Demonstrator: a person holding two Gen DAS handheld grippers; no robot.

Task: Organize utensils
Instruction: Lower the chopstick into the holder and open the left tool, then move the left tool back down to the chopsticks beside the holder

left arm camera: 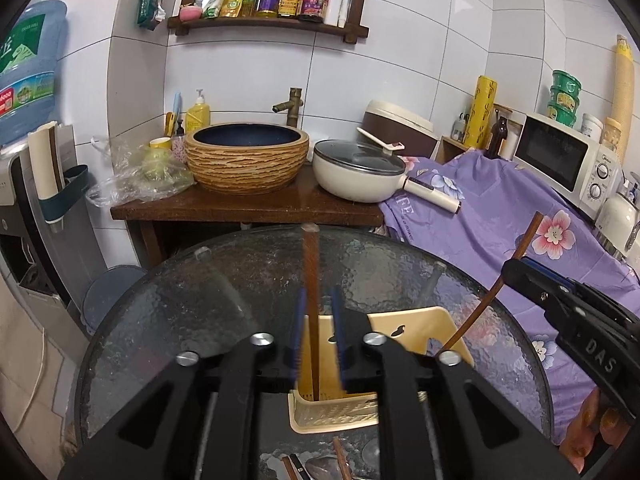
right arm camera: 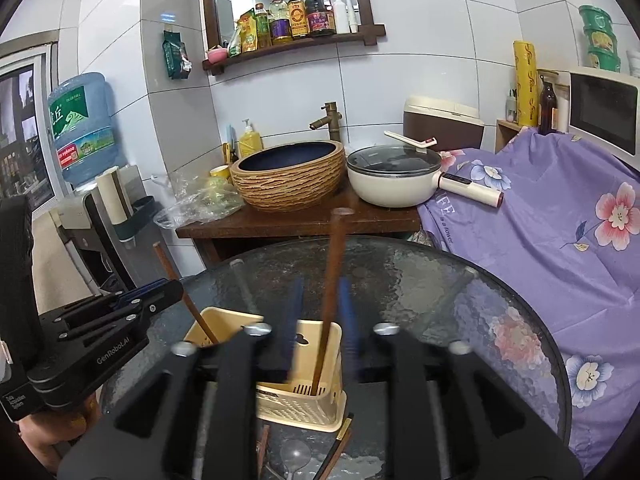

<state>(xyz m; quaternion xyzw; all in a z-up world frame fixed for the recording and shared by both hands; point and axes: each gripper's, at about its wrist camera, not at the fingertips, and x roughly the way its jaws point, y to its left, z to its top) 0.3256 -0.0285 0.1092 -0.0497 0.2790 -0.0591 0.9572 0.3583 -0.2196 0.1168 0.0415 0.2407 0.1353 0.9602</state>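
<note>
Left wrist view: A cream slotted utensil holder [left arm camera: 336,408] was seen standing on a round textured-glass table [left arm camera: 160,320], near the table's near edge. One brown chopstick [left arm camera: 311,300] was seated in the holder's left compartment with its long axis almost vertical, the lower tip on the perforated floor and the upper end directed away from the camera toward the far edge. The left gripper [left arm camera: 318,340] was positioned around this chopstick; its blue pads were narrowly parted, a gap was visible on each side, and no grip was applied. At the right, the right gripper [left arm camera: 520,268] was recorded around a second chopstick [left arm camera: 480,312], which leaned up and to the right out of the holder's right compartment.

Right wrist view: The second chopstick [right arm camera: 330,300] was seen in the holder's [right arm camera: 304,404] right compartment, long axis near vertical, tip down. The right gripper [right arm camera: 320,328] was moderately open around it, with the pads clear of the stick. The left gripper [right arm camera: 160,292] was seen at the left, beside the first chopstick [right arm camera: 188,304], which slanted up and to the left. Further utensils lay flat on the glass at the near edge.
</note>
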